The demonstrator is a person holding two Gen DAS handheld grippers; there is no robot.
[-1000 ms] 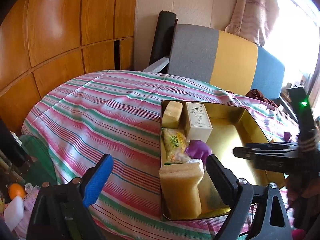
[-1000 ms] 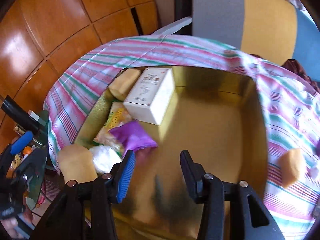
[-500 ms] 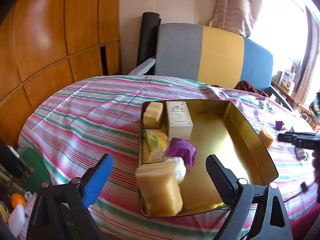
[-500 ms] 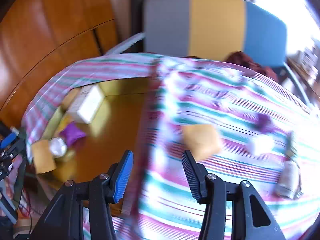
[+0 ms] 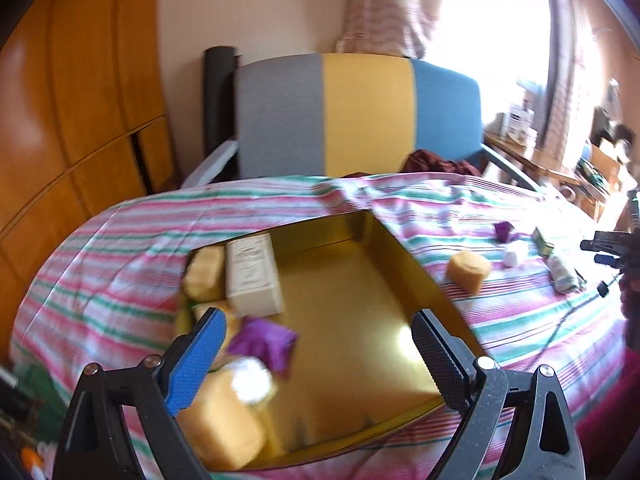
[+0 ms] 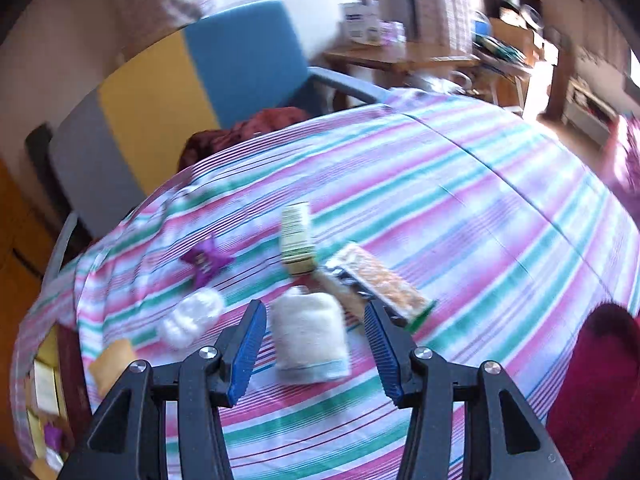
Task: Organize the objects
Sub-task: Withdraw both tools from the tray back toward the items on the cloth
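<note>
Gold tin tray [image 5: 404,276] sits on the striped cloth [image 6: 480,208] over the desk; its near-left part is already filled: white box [image 5: 252,276], yellow sponges, purple wrapper [image 5: 264,340], a clear-wrapped white lump. The rest of the tray floor is bare.

Left gripper [image 5: 316,356] hangs over the tray's near edge, jaws wide apart, nothing between them.

Right gripper [image 6: 312,340] is well off to the right of the tray, over the loose pile. Jaws part-open, having just widened a little, and they stand either side of a rolled white cloth [image 6: 310,336] lying on the striped cloth. Pads look clear of it; not gripped yet, as far as the blur allows.

Loose items still outside the tray, all to its right: small sponge block [image 6: 110,364] just beside the tray wall, clear-wrapped white piece [image 6: 192,318], purple candy [image 6: 206,260], pale green box [image 6: 296,244], long cracker packet [image 6: 380,284].

Judgement: next pick looks like the white roll.

Risks:
- Right view is smeared. Closing while the hand is unsettled could nip only a corner, and the soft roll may unwind or slip on the way to the tray.
- Cracker packet lies just beyond the right jaw tip; a low approach could snag or drag it.
- Roll is nearly as broad as the gap; jaws coming down on top would squash it flat rather than straddle it.
- Tray's near-left part is crowded; a drop there could tip things over the wall.
</note>
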